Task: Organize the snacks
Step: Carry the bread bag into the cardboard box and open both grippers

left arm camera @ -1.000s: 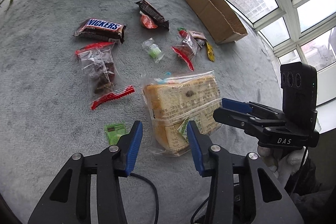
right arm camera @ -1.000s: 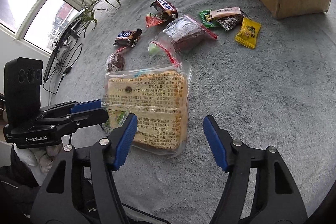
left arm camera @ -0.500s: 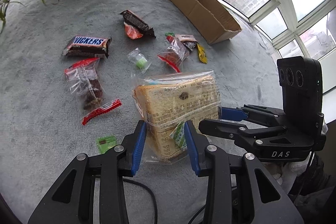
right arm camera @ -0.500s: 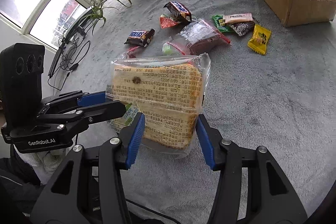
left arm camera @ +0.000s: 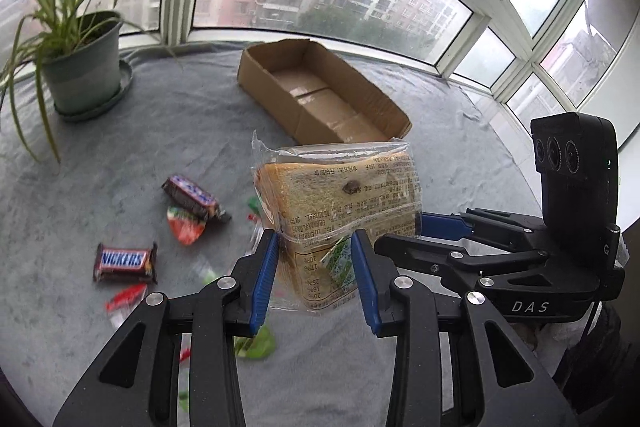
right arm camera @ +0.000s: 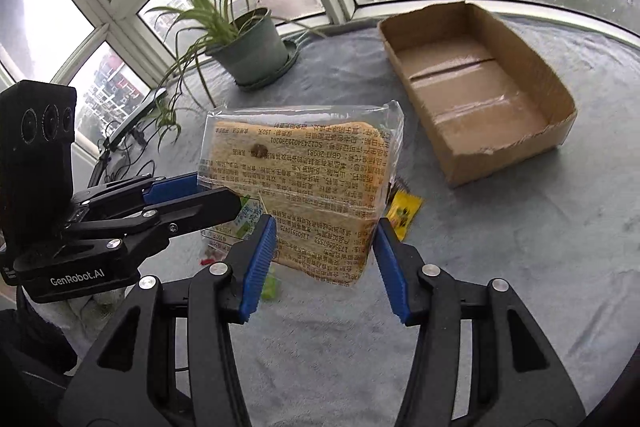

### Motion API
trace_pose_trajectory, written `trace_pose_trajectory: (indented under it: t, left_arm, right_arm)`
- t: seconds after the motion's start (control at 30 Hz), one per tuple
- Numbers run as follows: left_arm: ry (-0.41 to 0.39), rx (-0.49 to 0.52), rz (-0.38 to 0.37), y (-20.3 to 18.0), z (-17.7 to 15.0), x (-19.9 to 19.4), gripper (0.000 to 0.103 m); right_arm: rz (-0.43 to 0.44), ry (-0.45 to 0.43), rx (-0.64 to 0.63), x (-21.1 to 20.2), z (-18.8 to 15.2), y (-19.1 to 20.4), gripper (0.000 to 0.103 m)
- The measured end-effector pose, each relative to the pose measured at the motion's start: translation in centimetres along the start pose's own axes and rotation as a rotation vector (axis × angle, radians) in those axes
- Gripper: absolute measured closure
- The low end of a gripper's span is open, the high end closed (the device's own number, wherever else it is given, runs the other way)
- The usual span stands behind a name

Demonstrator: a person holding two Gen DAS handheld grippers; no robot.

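A clear bag of sliced bread [left arm camera: 340,203] [right arm camera: 304,179] hangs in the air above the grey cloth, pinched from two sides. My left gripper [left arm camera: 314,255] is shut on its near lower corner. My right gripper [right arm camera: 324,239] is shut on its lower edge, and it also shows from the side in the left wrist view [left arm camera: 436,227]. An open, empty cardboard box [left arm camera: 320,95] [right arm camera: 480,87] lies beyond the bread. Snickers bars [left arm camera: 124,261], a red wrapper [left arm camera: 186,229] and a yellow sachet [right arm camera: 404,213] lie on the cloth below.
A potted spider plant [left arm camera: 80,67] [right arm camera: 248,47] stands on a saucer at the back left by the windows. Green and red wrappers [left arm camera: 256,343] lie under the left gripper. Cables [right arm camera: 128,143] trail at the cloth's left edge. A gloved hand [right arm camera: 92,303] holds the left gripper.
Both grippers closed on the bread bag and lifted it off the cloth. The views tilted upward, bringing the box interior and the windows into sight.
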State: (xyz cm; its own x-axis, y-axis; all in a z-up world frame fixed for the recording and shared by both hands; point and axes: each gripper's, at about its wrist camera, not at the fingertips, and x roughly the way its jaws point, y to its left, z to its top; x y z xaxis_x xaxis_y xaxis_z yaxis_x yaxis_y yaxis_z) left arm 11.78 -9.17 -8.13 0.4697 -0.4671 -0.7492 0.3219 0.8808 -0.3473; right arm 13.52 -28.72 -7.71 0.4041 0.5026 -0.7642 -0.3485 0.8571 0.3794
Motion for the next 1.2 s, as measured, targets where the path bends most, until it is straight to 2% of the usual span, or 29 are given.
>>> trace_pose_trajectory:
  t: [0.23, 0.47, 0.87, 1.0, 1.1, 1.2]
  left_arm:
    - [-0.020, 0.030, -0.035, -1.3, 5.3, 3.3, 0.068]
    - [0.003, 0.050, -0.032, -2.5, 8.9, 7.4, 0.067]
    - [0.072, 0.040, -0.029, -3.5, 11.4, 13.1, 0.067]
    - [0.086, 0.048, 0.002, -3.7, 11.9, 14.3, 0.067]
    - [0.106, 0.048, 0.042, -3.4, 11.7, 15.2, 0.068]
    - [0.110, 0.034, 0.044, -2.9, 11.4, 15.1, 0.068]
  right_arm:
    - [-0.064, -0.042, 0.021, -0.6, 4.1, -4.2, 0.050]
    - [-0.135, -0.025, 0.025, 1.1, 6.8, -7.7, 0.050]
    - [-0.181, 0.003, 0.065, 3.6, 8.5, -12.9, 0.050]
    - [-0.254, -0.005, 0.065, 3.9, 8.7, -13.8, 0.050]
    - [-0.250, -0.008, 0.088, 3.7, 8.7, -14.5, 0.050]
    - [-0.256, -0.014, 0.076, 3.3, 8.6, -14.3, 0.050]
